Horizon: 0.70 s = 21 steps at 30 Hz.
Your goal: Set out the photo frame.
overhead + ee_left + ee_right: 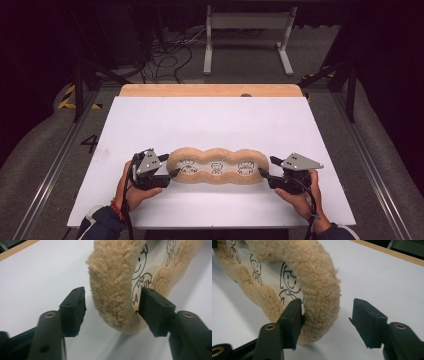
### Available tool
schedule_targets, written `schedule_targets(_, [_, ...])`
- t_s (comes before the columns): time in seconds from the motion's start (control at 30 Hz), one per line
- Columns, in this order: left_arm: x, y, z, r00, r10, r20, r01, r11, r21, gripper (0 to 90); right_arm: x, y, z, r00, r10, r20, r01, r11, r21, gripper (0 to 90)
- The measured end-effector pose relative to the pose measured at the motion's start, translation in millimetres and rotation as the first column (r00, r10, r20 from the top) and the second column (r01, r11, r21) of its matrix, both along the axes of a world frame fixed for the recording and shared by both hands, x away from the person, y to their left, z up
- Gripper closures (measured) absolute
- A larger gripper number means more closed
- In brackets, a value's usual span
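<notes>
- A white tabletop with a bare wood strip along its far edge stands in a dark room; cables and a pale frame lie on the floor beyond.
- Left claw: jaws apart, straddling the fuzzy rim of the mat's left end, one jaw outside on the tabletop side, the other inside over the printed panel. Neither jaw looks pressed into the pile.
- Right claw: jaws also apart, around the rim of the right end; the inner jaw touches the fleece, the outer one stands clear of it.
- In the high view the left claw and right claw sit at opposite ends, each held by a hand coming from the near edge.
- The mat, a long tan fleece-edged piece with three lobes, lies flat on the near half of the tabletop, centred between the claws.
- The mirrored placement reads as preparation for gripping both ends at once, so the soft piece can be lifted or stretched without sagging to one side.
- No brand or lettering is legible; the white panel carries only black line drawings of cartoon children, one per lobe.
</notes>
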<state>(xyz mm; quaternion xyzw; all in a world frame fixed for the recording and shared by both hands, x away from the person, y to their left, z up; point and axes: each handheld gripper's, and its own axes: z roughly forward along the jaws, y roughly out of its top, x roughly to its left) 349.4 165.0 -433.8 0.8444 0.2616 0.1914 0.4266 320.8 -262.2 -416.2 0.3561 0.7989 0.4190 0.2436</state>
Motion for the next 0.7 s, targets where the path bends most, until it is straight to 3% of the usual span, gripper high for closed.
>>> schedule_targets(0.37, [1.0, 0.4, -2.1, 0.9999, -0.002, -0.014, 0.002, 0.9998, -0.018, 10.3, 3.6, 2.4, -3.3, 0.9997, -0.001, -0.025, 0.002, 1.0, 0.001, 6.5])
schedule_targets(0.53, [0.2, -0.3, -2.4, 0.9996, -0.025, -0.01, 0.024, 0.9996, -0.011, 5.9, 4.1, 3.2, -3.6, 0.9998, -0.001, -0.022, 0.001, 1.0, -0.006, 5.8])
schedule_targets(0.7, [-1.0, -0.2, -1.0, 0.9998, -0.017, 0.007, 0.016, 0.9997, 0.019, 6.5, 4.6, 5.3, -2.0, 0.9998, 0.014, -0.016, -0.014, 0.9987, -0.049, 7.6])
